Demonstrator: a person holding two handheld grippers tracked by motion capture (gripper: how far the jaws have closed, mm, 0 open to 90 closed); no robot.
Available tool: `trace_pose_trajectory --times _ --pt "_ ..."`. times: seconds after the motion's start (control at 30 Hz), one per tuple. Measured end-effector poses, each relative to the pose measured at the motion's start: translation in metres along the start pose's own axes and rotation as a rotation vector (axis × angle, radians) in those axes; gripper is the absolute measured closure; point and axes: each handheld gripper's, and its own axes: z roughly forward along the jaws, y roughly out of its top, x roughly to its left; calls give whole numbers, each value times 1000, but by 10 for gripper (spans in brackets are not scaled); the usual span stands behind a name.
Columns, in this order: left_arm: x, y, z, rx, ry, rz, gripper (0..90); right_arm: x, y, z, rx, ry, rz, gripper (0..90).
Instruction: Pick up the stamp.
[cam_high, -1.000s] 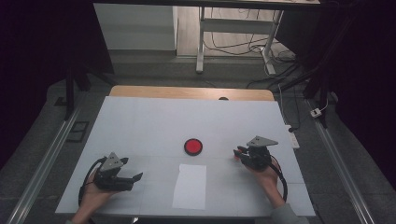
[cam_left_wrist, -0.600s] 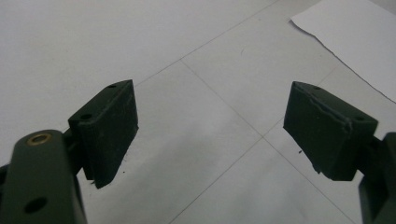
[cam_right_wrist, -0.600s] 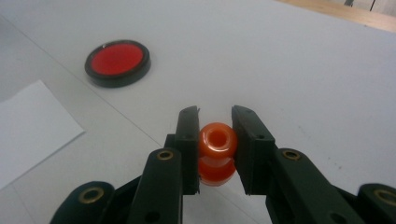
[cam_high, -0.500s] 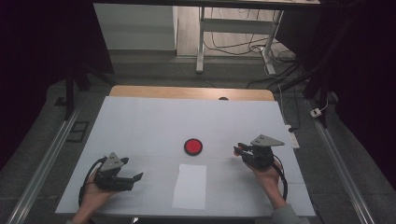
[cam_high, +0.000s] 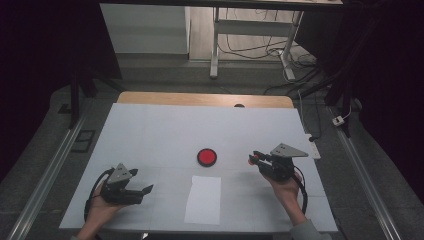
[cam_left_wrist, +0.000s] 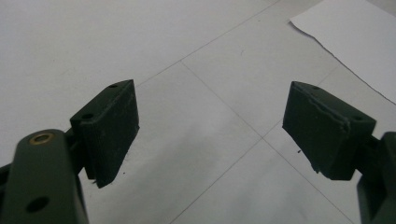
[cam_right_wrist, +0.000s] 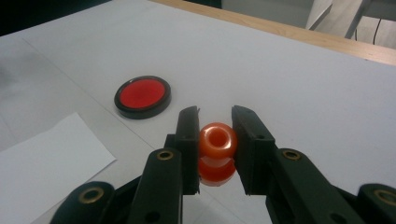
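The right gripper (cam_right_wrist: 215, 128) is clenched on an orange bead (cam_right_wrist: 217, 140), lower centre of the frame, raised off the worktop (cam_right_wrist: 303, 84), probably for carrying to the red dish (cam_right_wrist: 143, 96).

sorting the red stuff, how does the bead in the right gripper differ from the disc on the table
The bead is small, rounded and has a hole; the disc is wider, flat and black-rimmed. The bead is clamped in the right gripper above the table; the disc lies free on it. The bead looks orange-red, the disc deeper red. Both are round.

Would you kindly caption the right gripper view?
Right gripper clamps an orange plastic bead near a black-rimmed red disc.
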Motion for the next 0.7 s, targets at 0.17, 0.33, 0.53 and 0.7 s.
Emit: trace_pose_trajectory --times 0.17,0.33,0.53,0.7 --pt "0 0 0 4 2 4 188 5 3 -1 -17 16 -7 714" --pt "0 0 1 5 1 6 188 7 5 -1 -19 20 -14 714" --pt "-1 0 1 6 0 5 188 10 7 -3 -35 21 -11 714" --pt "-1 0 1 4 -1 5 188 12 8 -2 -52 35 -5 714"
